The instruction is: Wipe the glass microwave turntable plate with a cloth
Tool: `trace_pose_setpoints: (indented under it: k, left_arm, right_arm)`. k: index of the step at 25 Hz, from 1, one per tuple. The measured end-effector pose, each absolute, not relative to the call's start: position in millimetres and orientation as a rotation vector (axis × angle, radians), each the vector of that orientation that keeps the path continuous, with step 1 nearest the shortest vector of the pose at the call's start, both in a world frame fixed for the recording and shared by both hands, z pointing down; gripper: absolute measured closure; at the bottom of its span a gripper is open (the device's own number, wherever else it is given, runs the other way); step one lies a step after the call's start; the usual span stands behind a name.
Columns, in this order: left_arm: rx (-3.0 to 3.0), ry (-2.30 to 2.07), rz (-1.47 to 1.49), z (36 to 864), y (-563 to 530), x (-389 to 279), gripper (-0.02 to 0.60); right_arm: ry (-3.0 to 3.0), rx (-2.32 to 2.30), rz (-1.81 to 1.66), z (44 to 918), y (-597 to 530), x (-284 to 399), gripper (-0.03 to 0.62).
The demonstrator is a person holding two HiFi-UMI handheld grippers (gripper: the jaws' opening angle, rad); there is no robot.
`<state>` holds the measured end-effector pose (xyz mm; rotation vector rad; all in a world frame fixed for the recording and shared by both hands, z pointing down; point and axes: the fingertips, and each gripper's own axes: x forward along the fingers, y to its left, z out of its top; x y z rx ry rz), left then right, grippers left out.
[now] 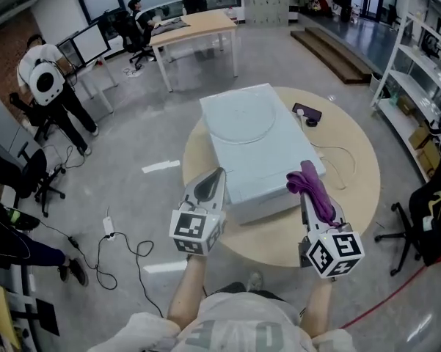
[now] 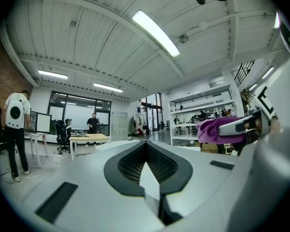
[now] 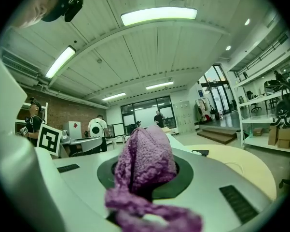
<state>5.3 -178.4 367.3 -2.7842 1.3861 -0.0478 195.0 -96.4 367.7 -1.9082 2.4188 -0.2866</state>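
Note:
A clear glass turntable plate (image 1: 240, 117) lies flat on top of a white microwave (image 1: 268, 169) on the round wooden table (image 1: 356, 189). My right gripper (image 1: 308, 176) is held over the table's near edge, in front of the microwave's right corner, shut on a purple cloth (image 1: 313, 188). In the right gripper view the cloth (image 3: 145, 164) bulges out of the jaws and hangs toward the camera. My left gripper (image 1: 214, 179) hovers by the microwave's front left corner, shut with nothing in it. In the left gripper view its dark pads (image 2: 157, 164) meet, and the cloth (image 2: 221, 129) shows at the right.
A black phone (image 1: 308, 113) and a white cable (image 1: 343, 155) lie on the table right of the microwave. A black office chair (image 1: 424, 215) stands at the right, shelving (image 1: 418, 64) behind it. People, desks and floor cables (image 1: 106, 244) are at the left.

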Motion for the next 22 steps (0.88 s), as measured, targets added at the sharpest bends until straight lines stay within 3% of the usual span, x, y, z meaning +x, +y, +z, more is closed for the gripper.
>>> trace_pose_setpoints:
  k: [12, 22]
  left_arm:
    - [-2.853, 1.365, -0.474, 397.1, -293.5, 22.8, 0.58]
    - [-2.931, 1.277, -0.656, 417.5, -340.6, 31.7, 0.58]
  right_arm:
    - [2.474, -1.877, -0.288, 355.9, -173.6, 213.2, 0.542]
    - [2.51, -1.908, -0.277, 358.1, -210.9, 199.0, 0.542]
